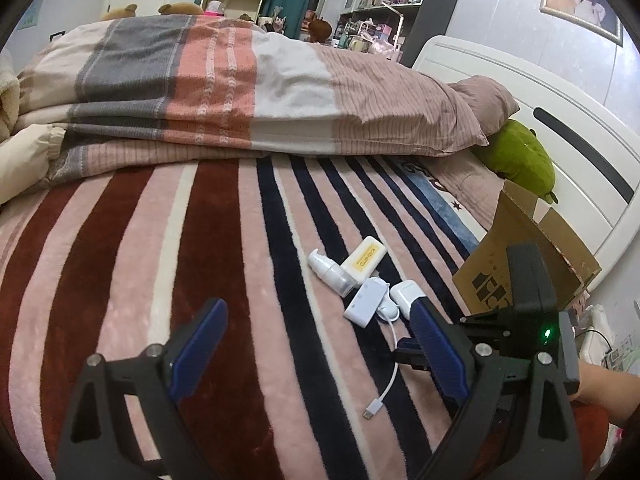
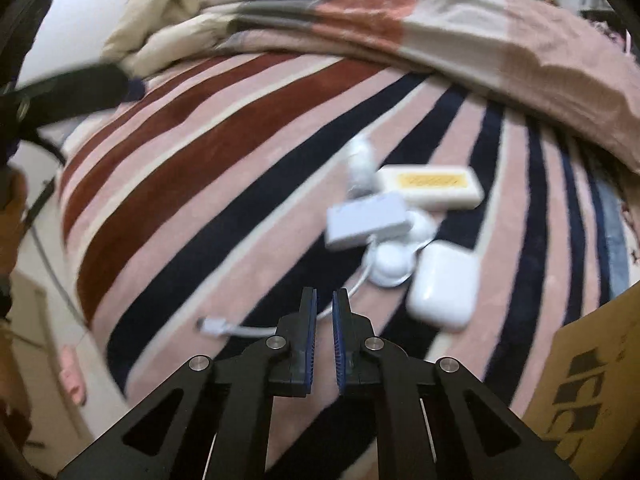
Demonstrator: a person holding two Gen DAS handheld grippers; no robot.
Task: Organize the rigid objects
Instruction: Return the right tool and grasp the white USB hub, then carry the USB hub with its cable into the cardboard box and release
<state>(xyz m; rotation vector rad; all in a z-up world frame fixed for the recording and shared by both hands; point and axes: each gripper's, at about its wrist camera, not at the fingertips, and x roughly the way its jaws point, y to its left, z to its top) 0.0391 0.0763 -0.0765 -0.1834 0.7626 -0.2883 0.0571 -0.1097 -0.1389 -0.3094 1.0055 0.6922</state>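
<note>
A cluster of small white items lies on the striped blanket (image 1: pixel 224 240): a pump bottle (image 1: pixel 332 272), a cream box with a yellow label (image 1: pixel 365 259), a flat white adapter (image 1: pixel 366 303) with a USB cable (image 1: pixel 384 384), and a white earbud case (image 1: pixel 406 294). The right wrist view shows the same items, blurred: box (image 2: pixel 432 186), adapter (image 2: pixel 366 220), case (image 2: pixel 444 284), cable plug (image 2: pixel 212 326). My left gripper (image 1: pixel 316 332) is open and empty, hovering left of the cluster. My right gripper (image 2: pixel 324 304) has its jaws nearly together, empty, just short of the cable.
An open cardboard box (image 1: pixel 520 264) stands at the right of the bed, also at the right wrist view's lower right (image 2: pixel 592 380). A folded quilt (image 1: pixel 240 92) and pillow lie behind. A green plush toy (image 1: pixel 520 156) sits by the white headboard (image 1: pixel 560 128).
</note>
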